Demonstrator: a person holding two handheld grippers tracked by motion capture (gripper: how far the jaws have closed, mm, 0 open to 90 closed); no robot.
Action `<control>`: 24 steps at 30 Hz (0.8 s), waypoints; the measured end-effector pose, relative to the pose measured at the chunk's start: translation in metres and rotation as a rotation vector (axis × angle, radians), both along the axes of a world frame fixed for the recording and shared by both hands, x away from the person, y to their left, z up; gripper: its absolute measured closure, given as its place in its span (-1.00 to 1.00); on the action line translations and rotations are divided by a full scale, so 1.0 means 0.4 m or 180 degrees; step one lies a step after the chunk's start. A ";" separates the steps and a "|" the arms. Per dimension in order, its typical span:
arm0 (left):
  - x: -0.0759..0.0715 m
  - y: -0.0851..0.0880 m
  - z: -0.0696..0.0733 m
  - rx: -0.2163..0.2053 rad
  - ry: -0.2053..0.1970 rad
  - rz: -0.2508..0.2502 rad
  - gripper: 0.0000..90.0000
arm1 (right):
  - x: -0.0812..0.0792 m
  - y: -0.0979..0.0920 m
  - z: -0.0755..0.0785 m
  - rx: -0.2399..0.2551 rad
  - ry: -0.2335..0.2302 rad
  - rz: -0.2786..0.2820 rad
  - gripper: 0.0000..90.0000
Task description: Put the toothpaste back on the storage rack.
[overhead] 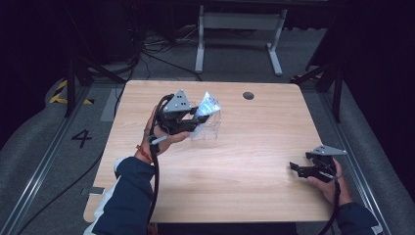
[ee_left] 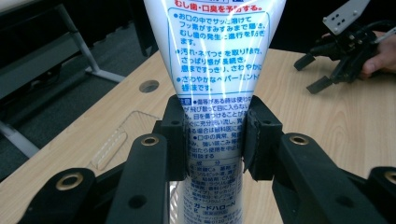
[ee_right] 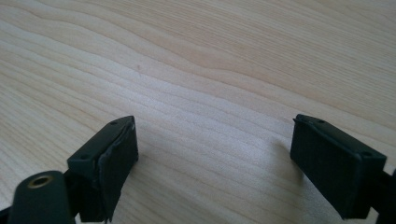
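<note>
Clamped in the left gripper (ee_left: 212, 140) is a white toothpaste tube (ee_left: 215, 70) printed with blue and red Japanese text; both pads press its flattened lower part from either side, and the wide crimped end fans out beyond the jaws. From the high view this gripper (overhead: 193, 117) is raised off the wooden table (overhead: 235, 176) in the left half, tilted so that the tube (overhead: 208, 106) points up and away, over a clear plastic box (overhead: 208, 128) that stands on the tabletop just beside the hand. Behind the box, toward the far edge, sits a small round cable hole (overhead: 248, 95) in the board. Between the box and the right side the wood is bare across a broad stretch, and the near edge in front of the person is likewise free. Far off near the right edge, the right gripper (overhead: 299, 169) rests low with its jaws spread wide and nothing between them; its own view shows the two pads (ee_right: 114, 163) standing well apart over plain wood grain. Past the far edge lie grey floor, cables and a white frame leg (overhead: 199, 44)
</note>
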State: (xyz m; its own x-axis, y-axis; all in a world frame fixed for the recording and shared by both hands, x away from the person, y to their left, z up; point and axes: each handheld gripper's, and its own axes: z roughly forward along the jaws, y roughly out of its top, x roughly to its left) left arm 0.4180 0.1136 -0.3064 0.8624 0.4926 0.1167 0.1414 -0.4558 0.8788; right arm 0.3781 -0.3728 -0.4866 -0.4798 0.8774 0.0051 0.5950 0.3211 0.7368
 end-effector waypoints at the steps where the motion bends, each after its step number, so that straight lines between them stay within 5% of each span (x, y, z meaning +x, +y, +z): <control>1: 0.003 -0.002 0.000 -0.0009 0.0001 0.0020 0.48 | 0.000 0.000 0.000 0.0000 0.0000 0.0000 -0.66; 10: 0.039 -0.010 0.001 -0.0132 -0.0113 0.0020 0.48 | 0.000 0.000 0.000 0.0003 0.0000 0.0001 -0.66; 24: 0.100 -0.028 -0.005 -0.0194 -0.0062 0.0148 0.48 | 0.000 0.000 0.000 0.0004 -0.0001 0.0001 -0.66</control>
